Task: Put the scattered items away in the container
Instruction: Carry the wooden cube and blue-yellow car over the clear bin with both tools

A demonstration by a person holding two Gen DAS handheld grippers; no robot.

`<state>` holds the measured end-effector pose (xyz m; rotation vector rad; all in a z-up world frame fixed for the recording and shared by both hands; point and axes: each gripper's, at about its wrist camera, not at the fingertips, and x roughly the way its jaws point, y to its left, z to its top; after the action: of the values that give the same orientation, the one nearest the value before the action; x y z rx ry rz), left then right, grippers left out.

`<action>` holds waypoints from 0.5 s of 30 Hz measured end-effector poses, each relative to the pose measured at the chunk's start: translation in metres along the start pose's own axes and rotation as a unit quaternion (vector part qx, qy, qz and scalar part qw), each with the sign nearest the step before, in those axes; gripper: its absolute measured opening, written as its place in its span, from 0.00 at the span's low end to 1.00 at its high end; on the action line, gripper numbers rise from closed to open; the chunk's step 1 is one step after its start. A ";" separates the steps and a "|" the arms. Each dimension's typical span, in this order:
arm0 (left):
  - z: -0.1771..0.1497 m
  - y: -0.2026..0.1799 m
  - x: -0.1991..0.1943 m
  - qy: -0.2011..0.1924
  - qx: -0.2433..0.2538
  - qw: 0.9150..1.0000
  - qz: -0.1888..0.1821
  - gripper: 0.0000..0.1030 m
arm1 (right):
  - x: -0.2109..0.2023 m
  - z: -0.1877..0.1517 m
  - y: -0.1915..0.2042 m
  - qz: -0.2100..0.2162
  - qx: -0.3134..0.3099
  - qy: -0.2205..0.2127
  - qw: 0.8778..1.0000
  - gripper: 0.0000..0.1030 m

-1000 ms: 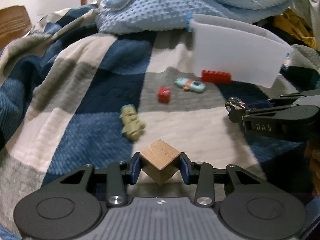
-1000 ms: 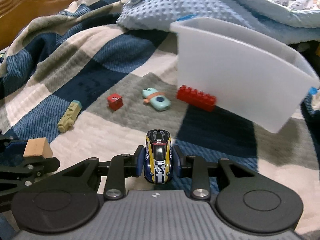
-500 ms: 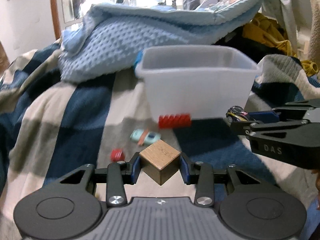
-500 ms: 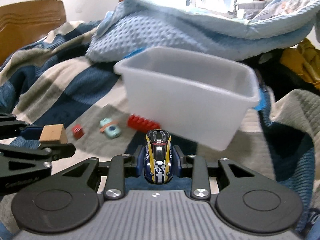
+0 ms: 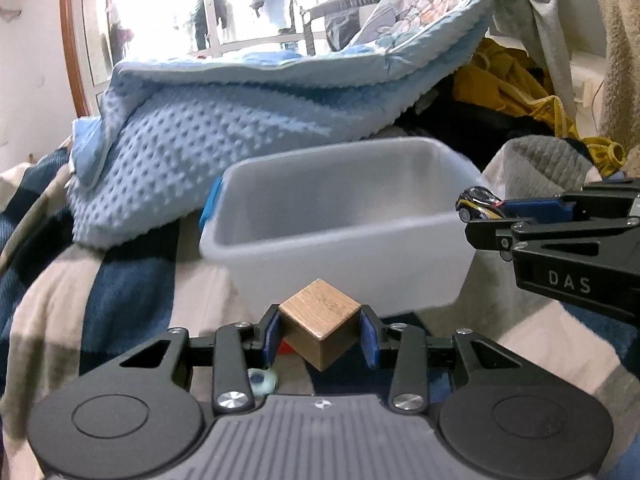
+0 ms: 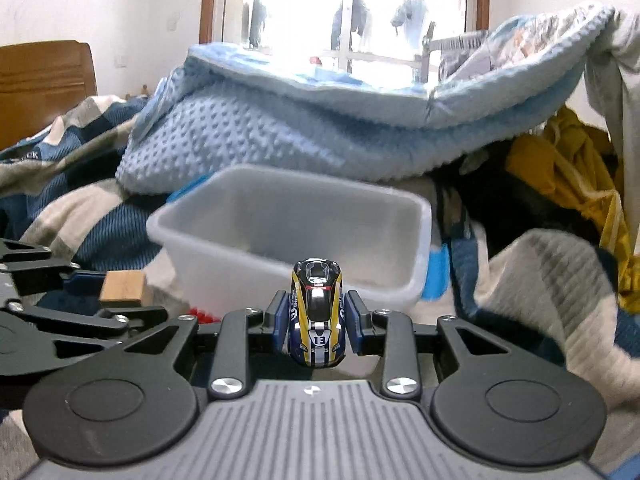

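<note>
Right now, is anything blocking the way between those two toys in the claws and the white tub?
Nothing visible does. The left claw grips a wooden cube and the right claw a toy race car. Both hang just short of the white plastic tub, whose top is open, with only air between.

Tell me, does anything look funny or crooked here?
A little. The wooden block sits cornerwise in the left tool, gripped by its edges with one corner pointing down. The bin also leans a bit on the rumpled blanket. The toy car sits straight in the right tool.
</note>
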<state>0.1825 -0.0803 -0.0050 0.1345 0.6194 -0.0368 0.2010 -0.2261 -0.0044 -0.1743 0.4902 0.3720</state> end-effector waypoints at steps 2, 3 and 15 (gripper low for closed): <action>0.011 -0.003 0.004 -0.007 0.003 1.000 -0.001 0.42 | 0.001 0.009 -0.004 -0.003 -0.001 -0.008 1.000 0.32; 0.016 -0.004 0.007 -0.010 0.004 1.000 -0.002 0.42 | 0.002 0.013 -0.007 -0.002 0.002 -0.011 1.000 0.32; 0.078 -0.009 0.060 -0.028 0.013 1.000 -0.001 0.42 | 0.045 0.052 -0.032 0.000 0.021 -0.015 1.000 0.32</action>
<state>0.2755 -0.0998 0.0223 0.1567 0.5633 -0.0511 0.2720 -0.2288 0.0212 -0.1277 0.4691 0.3642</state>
